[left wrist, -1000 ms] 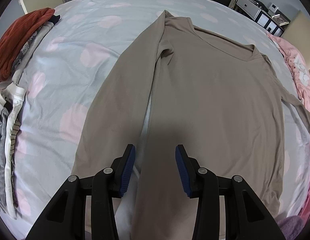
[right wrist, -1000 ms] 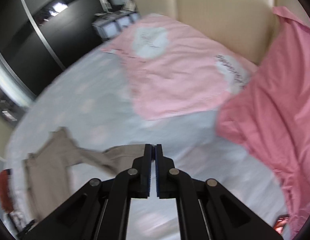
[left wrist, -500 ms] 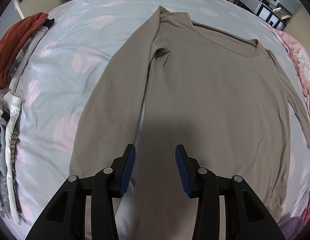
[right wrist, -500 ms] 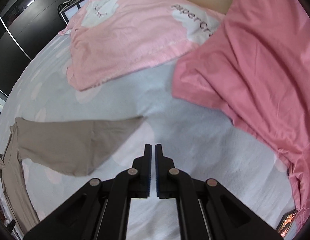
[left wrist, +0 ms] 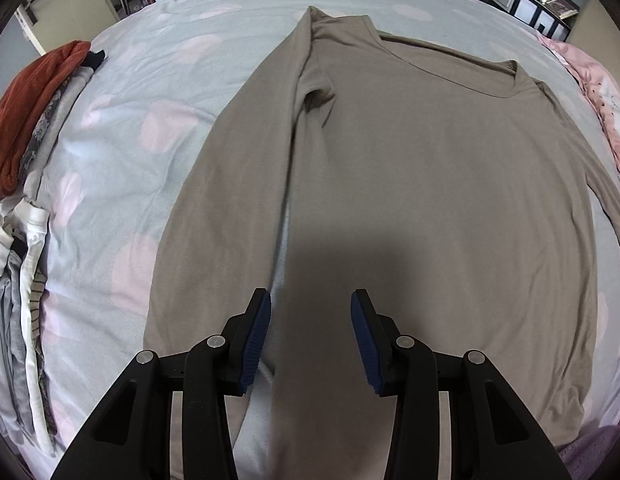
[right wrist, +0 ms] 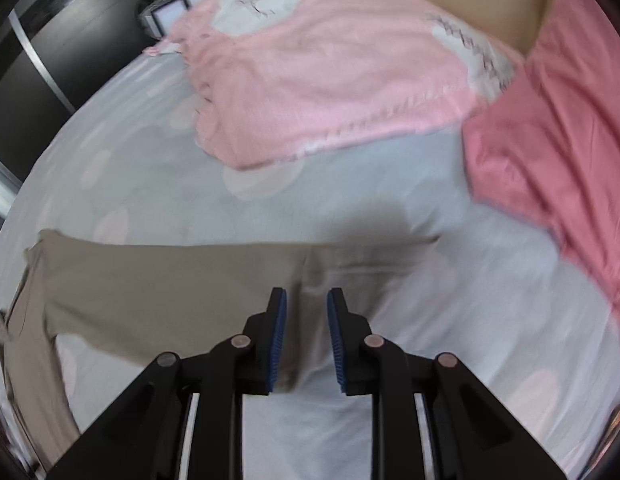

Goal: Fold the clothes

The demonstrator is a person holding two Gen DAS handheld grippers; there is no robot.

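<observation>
A taupe long-sleeved shirt point(left wrist: 422, 184) lies flat on the pale spotted bedsheet point(left wrist: 149, 92), neckline far from me, one sleeve point(left wrist: 229, 184) stretched along its left side. My left gripper point(left wrist: 310, 332) is open and empty, hovering above the shirt's lower hem area. In the right wrist view the shirt's other sleeve point(right wrist: 181, 280) lies spread out sideways on the sheet. My right gripper point(right wrist: 305, 332) is open and empty just above that sleeve, near its cuff end.
A pile of clothes with a rust-red item point(left wrist: 29, 96) on top runs along the bed's left edge. A pale pink pillow point(right wrist: 330, 68) and a darker pink blanket point(right wrist: 562, 160) lie beyond the sleeve. Dark furniture stands behind the bed.
The right gripper, shut before, has opened and come down over the sleeve, which now lies spread flat. The left gripper stays open and has drifted slightly over the shirt.
</observation>
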